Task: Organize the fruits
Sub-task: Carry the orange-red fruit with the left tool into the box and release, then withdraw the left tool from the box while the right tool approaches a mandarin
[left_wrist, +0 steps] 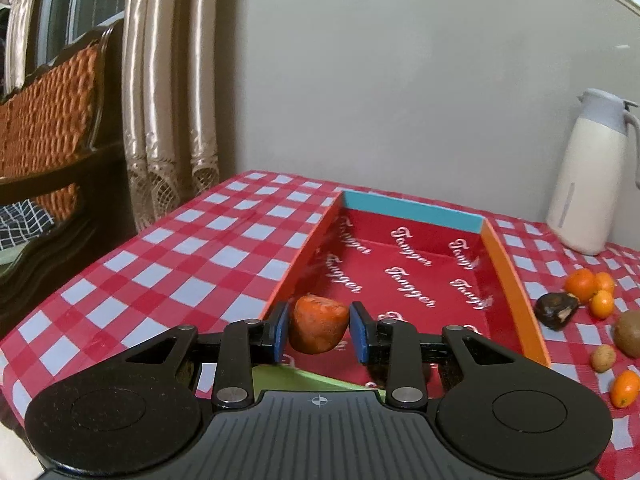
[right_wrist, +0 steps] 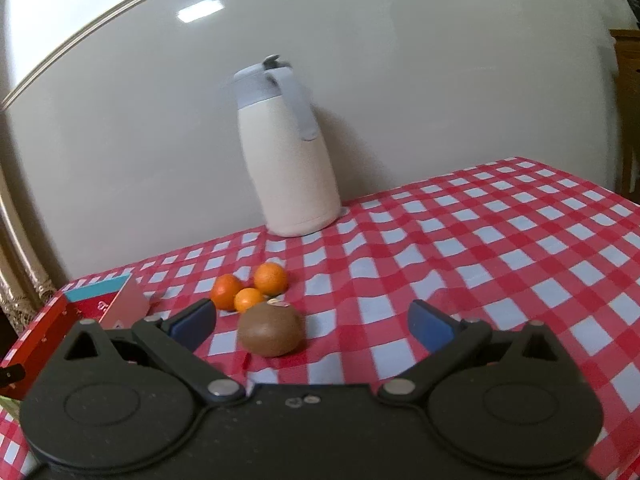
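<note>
Kiwi (right_wrist: 271, 330) between open right fingers (right_wrist: 191, 322), tangerines (right_wrist: 271, 278) behind

The near end of the red box (left_wrist: 404, 276) is hidden behind the left gripper (left_wrist: 319, 330), and some printed words on its floor are cut short by the held orange fruit (left_wrist: 318, 324). In the right wrist view the jug (right_wrist: 290, 156) is blurred, and only a corner of the box is seen at the left edge.
</note>
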A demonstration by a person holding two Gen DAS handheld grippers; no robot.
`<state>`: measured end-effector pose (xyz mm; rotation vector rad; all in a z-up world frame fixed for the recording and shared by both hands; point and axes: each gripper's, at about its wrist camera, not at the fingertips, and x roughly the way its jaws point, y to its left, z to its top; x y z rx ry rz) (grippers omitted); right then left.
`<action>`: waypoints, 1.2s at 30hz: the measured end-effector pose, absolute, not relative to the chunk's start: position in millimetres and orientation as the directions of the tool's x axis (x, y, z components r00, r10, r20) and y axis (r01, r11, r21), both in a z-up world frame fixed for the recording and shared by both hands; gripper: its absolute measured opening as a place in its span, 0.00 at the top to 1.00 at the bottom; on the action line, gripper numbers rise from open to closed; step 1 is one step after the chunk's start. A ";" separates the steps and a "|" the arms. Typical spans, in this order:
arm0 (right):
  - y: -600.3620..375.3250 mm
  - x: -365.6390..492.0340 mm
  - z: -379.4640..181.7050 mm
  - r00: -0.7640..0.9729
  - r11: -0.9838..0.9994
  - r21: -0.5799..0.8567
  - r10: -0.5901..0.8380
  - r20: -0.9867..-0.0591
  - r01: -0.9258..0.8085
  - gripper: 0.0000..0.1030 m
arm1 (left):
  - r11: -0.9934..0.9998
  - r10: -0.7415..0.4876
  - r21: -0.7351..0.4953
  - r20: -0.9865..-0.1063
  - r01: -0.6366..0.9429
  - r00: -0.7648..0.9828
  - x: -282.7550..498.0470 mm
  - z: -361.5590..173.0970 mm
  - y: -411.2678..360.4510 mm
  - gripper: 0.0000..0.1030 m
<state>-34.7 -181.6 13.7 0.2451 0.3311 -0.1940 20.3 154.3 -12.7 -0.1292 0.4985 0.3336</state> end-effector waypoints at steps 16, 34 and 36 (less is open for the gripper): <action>-148.6 -18.6 11.5 0.929 0.974 0.167 -0.083 -0.361 0.152 0.00 | 0.944 0.272 -0.031 -0.493 -0.329 0.827 19.3 -14.4 154.6 0.68; -137.9 -13.3 9.2 0.923 0.982 0.147 -0.058 -0.380 0.122 0.00 | 0.963 0.248 -0.010 -0.367 -0.271 0.896 -7.7 6.5 126.8 0.00; -138.0 -13.3 9.2 0.922 0.983 0.143 -0.055 -0.382 0.118 0.00 | 0.962 0.250 -0.010 -0.372 -0.273 0.894 -9.2 8.0 126.5 0.00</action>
